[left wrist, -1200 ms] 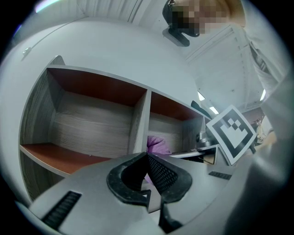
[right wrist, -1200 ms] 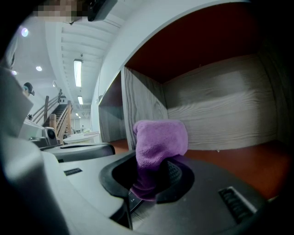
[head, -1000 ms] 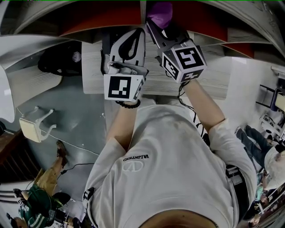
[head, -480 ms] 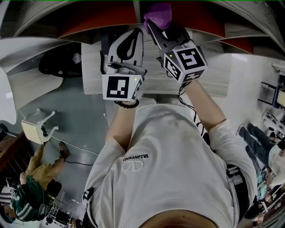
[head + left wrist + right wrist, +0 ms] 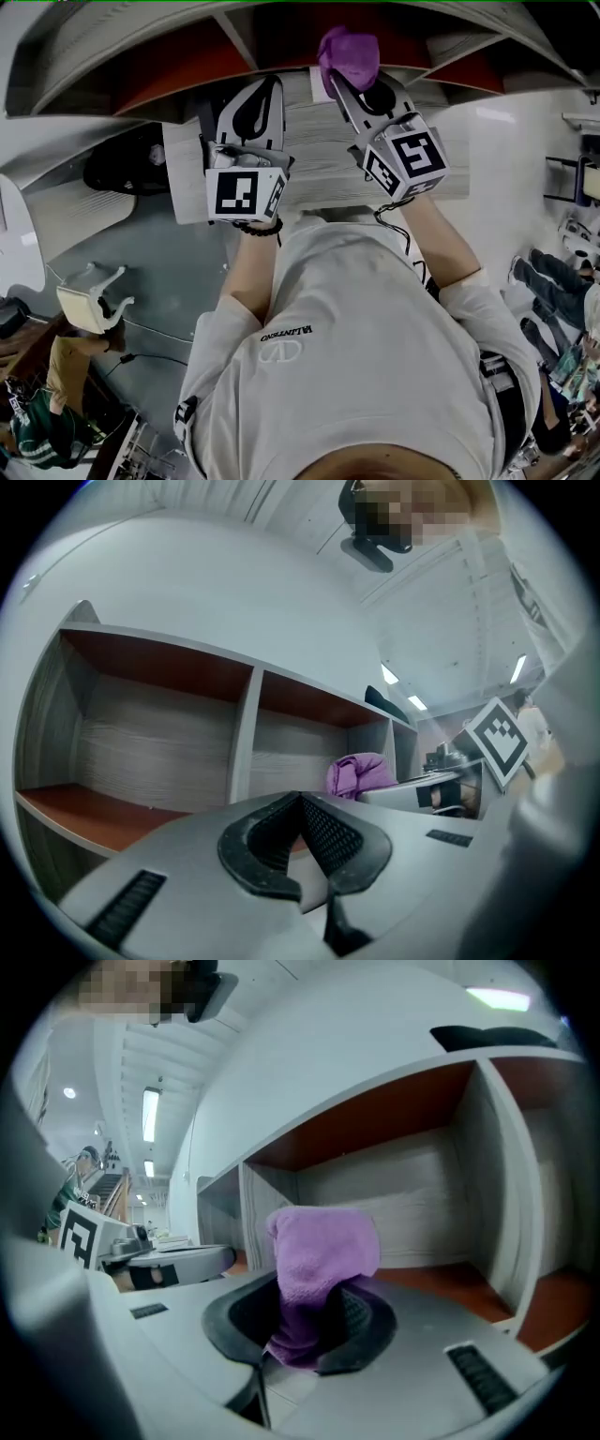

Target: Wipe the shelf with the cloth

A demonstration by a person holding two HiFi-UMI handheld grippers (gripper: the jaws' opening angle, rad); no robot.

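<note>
Right gripper (image 5: 302, 1333): jaws closed on a purple terry cloth (image 5: 323, 1249). The cloth was bunched and folded over, its nap fuzzy, the upper part standing above the dark pads as a rounded lump and the lower end pinched down between them. In the head view the cloth (image 5: 349, 58) sat at the tip of the right gripper (image 5: 360, 86), raised in front of the grey wood-grain shelf unit with reddish-brown boards (image 5: 441, 1199), before an open compartment. I could not tell whether it touched a board.

Left gripper (image 5: 301, 829): jaws together, nothing between them, held just beside the right one, facing the same unit (image 5: 150, 752).
</note>
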